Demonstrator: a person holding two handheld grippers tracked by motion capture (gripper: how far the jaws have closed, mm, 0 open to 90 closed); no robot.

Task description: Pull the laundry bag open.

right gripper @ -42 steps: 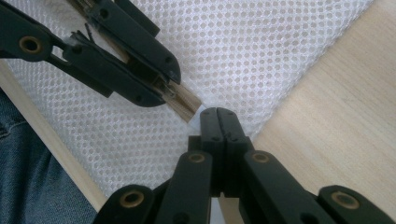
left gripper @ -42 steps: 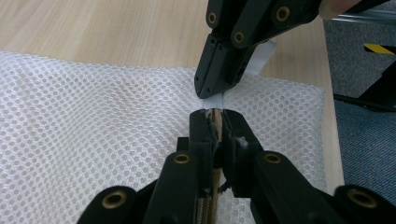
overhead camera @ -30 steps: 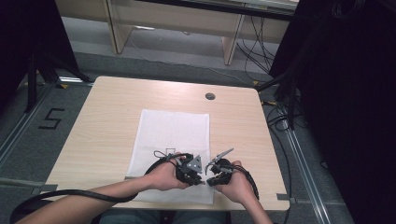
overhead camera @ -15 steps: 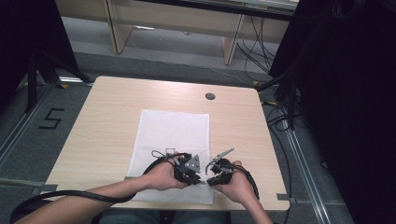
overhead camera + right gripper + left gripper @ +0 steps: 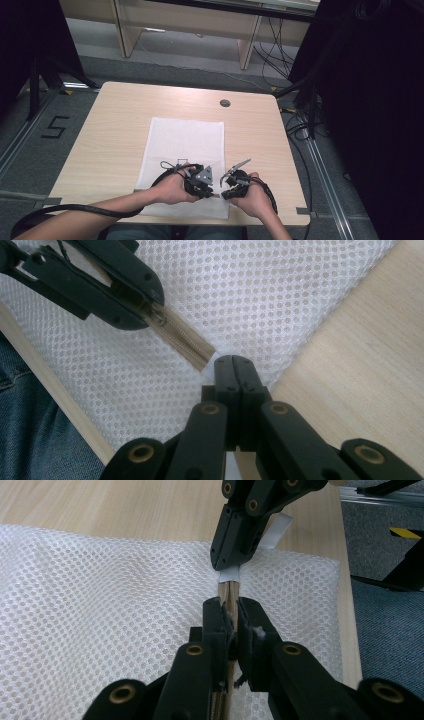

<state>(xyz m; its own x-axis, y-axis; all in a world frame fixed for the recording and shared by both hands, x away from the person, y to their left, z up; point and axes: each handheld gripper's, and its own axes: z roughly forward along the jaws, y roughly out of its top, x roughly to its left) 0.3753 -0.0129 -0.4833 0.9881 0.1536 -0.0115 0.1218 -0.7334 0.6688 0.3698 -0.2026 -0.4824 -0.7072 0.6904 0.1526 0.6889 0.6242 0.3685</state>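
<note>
**Both tools clamped on the zipper of a white mesh bag**

Left tool (image 5: 231, 622) pinches the tan zipper (image 5: 229, 591) of the white mesh bag (image 5: 100, 605); its two black jaws are closed on the zipper tape, which stands on edge between them. Right tool (image 5: 234, 362) has its jaws pressed fully together at the zipper's end, where a small white tab (image 5: 230, 574) of the bag's edge sits between them. In the right gripper view the zipper (image 5: 185, 342) runs as a short tan strip from the left tool (image 5: 150, 310) to the right tool's tips, with mesh on both sides.

From the high view, the bag (image 5: 185, 140) lies flat along the middle of the light wooden surface (image 5: 115, 125), reaching its near edge. Left tool (image 5: 202, 182) and right tool (image 5: 227, 185) meet just beside each other at the bag's near right corner, each held in a hand, with forearms and black cables coming in from below.

Farther out, a round dark grommet (image 5: 225, 103) sits in the surface beyond the bag. On the grey floor to the left, the figure "5" (image 5: 54, 128) is marked in dark tape. No writing shows on the white tab.
</note>
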